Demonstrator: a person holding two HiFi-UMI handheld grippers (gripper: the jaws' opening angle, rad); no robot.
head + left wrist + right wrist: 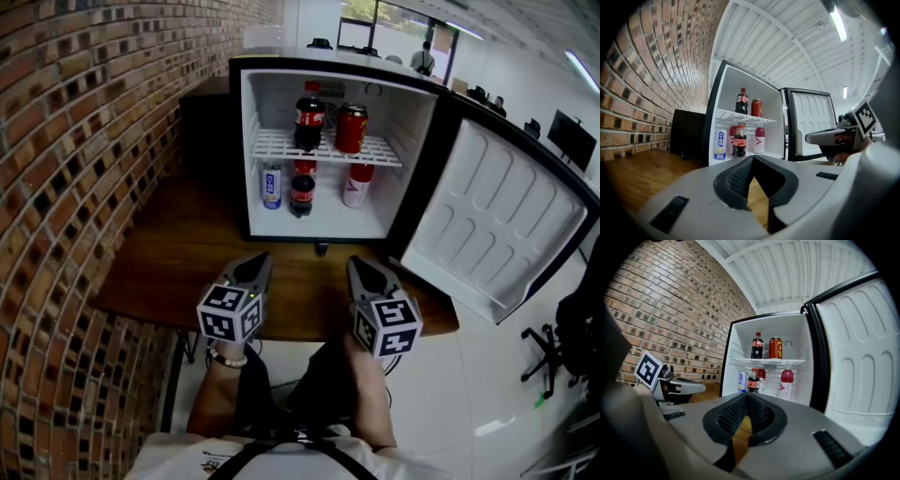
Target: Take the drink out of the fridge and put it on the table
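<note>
The small fridge (246,141) stands open on the wooden table (169,272). On its wire shelf are a cola bottle (308,122) and a red can (351,128). Below stand a blue-and-white can (272,187), a second cola bottle (302,192) and a pink bottle (357,185). My left gripper (255,265) and right gripper (364,269) hover side by side over the table's near edge, well short of the fridge. Both are shut with nothing between the jaws, as the left gripper (751,161) and right gripper (746,397) views show.
The fridge door (497,220) swings out to the right, past the table's edge. A brick wall (75,141) runs along the left. A black box (206,131) sits left of the fridge. An office chair (553,347) stands on the floor at the right.
</note>
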